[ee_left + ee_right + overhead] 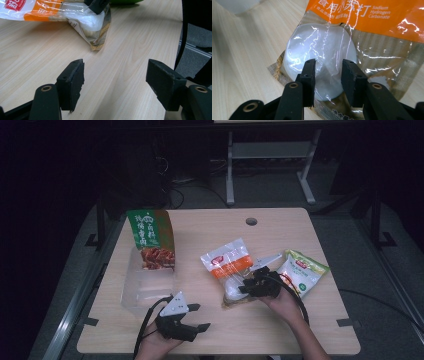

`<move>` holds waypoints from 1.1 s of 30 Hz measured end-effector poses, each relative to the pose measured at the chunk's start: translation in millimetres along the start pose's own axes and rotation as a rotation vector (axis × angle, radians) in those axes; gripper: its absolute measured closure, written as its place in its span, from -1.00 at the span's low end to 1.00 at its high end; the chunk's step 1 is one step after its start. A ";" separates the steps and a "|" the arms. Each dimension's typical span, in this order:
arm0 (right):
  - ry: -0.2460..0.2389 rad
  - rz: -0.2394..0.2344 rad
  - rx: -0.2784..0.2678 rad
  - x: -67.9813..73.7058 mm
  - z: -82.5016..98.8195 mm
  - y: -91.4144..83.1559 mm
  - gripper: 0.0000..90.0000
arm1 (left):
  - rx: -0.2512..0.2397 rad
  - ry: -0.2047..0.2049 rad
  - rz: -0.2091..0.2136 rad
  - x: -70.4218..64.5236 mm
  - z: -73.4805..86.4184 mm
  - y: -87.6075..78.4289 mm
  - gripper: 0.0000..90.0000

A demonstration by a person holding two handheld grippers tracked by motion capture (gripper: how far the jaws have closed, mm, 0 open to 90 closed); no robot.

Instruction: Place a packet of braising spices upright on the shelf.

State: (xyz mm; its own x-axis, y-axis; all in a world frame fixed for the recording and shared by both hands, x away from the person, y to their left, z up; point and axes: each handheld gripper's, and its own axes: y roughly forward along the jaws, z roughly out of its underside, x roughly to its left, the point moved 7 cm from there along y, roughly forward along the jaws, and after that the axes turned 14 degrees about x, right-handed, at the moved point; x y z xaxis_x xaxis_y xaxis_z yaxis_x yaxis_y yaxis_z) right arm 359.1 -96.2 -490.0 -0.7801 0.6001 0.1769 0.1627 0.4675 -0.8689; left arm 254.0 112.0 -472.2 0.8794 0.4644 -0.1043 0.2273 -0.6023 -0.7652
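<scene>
A clear bag of white baking soda with an orange band [227, 262] lies across the middle of the wooden table [280, 330]. My right gripper [243, 286] comes in from the right at the bag's near end. In the right gripper view its jaws [327, 72] pinch the white bulge of powder through the film [322, 42]. The left gripper view has that same bag [50, 12] at the top, with a black jaw tip pressed into it. My left gripper [201, 316] rests near the table's front edge, open [116, 75] over bare wood.
A tall green and red pouch [150, 237] stands at the left behind a clear plastic container [145, 290]. A green, yellow and white bag [302, 272] lies at the right. A cable hole [251, 221] sits at the table's far edge.
</scene>
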 end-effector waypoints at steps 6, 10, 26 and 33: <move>-0.004 -0.019 -0.007 10.8 2.7 1.3 0.43 | -0.003 -0.003 -0.001 0.4 0.0 -0.3 -0.32; -0.007 -0.026 -0.002 17.9 3.8 1.7 0.43 | -0.001 -0.001 -0.004 0.4 0.1 -0.6 -0.31; -0.043 -0.071 -0.001 46.5 12.1 4.1 0.44 | 0.017 -0.010 -0.017 5.2 -11.6 8.6 -0.14; -0.045 -0.060 -0.006 44.1 11.8 -0.4 0.31 | 0.027 -0.001 -0.016 5.9 -17.4 17.5 -0.08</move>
State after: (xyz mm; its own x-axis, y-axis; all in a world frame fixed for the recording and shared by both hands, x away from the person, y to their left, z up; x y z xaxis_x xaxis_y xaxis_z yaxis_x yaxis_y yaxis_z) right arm 317.5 -77.6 -487.3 -0.8149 0.5411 0.2079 0.1178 0.5058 -0.8546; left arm 270.4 92.9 -475.1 0.8755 0.4744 -0.0922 0.2302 -0.5770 -0.7836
